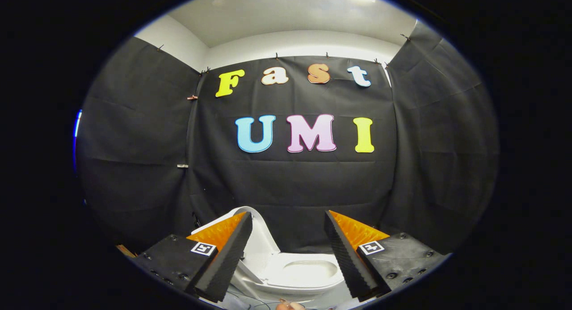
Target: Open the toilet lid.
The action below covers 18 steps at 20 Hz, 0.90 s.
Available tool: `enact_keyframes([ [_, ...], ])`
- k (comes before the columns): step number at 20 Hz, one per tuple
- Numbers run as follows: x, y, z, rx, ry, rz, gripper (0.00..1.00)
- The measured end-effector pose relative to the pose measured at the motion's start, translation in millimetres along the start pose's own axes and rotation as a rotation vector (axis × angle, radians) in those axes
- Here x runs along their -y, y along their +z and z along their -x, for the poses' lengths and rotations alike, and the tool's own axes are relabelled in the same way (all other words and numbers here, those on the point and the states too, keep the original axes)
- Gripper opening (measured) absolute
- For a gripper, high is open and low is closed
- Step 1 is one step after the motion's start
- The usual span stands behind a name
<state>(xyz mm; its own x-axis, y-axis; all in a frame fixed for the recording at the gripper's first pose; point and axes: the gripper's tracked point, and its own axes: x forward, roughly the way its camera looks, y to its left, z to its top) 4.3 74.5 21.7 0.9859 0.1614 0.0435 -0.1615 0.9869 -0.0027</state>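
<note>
Black cloth walls are enclosing one toilet, its lid standing raised; one hand-held gripper is hovering near, fingers apart, empty.

Small white ceramic toilet sits on the floor ahead of the two-finger handheld gripper, seen in the gap between its spread fingers, touching neither. White plastic toilet lid stands raised at the bowl's left side, partly behind the left finger. Black cloth booth wall hangs behind the toilet.
</note>
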Motion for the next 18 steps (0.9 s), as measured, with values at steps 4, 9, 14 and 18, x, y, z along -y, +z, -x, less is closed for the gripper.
enact_keyframes([
  [4,0.3,-1.7,-1.1,-0.005,0.000,-0.002,1.00],
  [9,-2.1,-0.2,0.2,0.003,0.002,0.003,1.00],
  [14,-2.0,0.1,0.5,0.003,0.000,0.007,1.00],
  [18,-3.9,-0.1,1.2,0.002,0.001,0.007,1.00],
])
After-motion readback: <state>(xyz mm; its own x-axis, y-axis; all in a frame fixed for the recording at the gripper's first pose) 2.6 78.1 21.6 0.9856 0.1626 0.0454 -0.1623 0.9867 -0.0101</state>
